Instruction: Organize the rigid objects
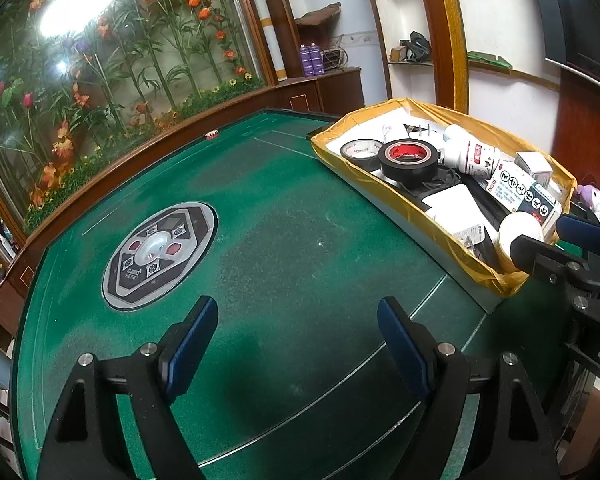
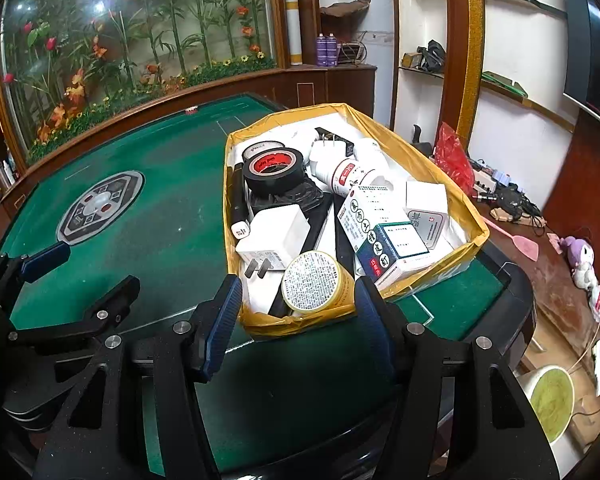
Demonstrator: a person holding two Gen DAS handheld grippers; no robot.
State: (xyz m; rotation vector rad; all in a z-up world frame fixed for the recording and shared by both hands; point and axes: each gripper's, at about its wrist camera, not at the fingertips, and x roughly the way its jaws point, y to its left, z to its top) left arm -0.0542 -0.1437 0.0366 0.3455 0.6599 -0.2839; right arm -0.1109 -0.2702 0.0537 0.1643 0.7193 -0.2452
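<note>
A yellow-lined box (image 2: 428, 160) (image 1: 404, 216) stands on the green table and holds several items: a black tape roll with a red core (image 2: 274, 174) (image 1: 409, 159), a white bottle (image 2: 346, 172) (image 1: 474, 154), a white charger (image 2: 276, 236), a medicine carton (image 2: 384, 232) (image 1: 524, 192) and a round yellow tin (image 2: 314, 282) (image 1: 518, 240). My right gripper (image 2: 296, 312) is open and empty, just short of the box's near end by the tin. My left gripper (image 1: 298, 344) is open and empty over bare felt, left of the box.
The green mahjong table (image 1: 284, 240) has a round control panel (image 1: 160, 254) in its middle. A small red-white object (image 1: 212, 135) lies at the far rim. A side table (image 2: 540, 264) with cables, a pink swatter and a plush toy stands to the right.
</note>
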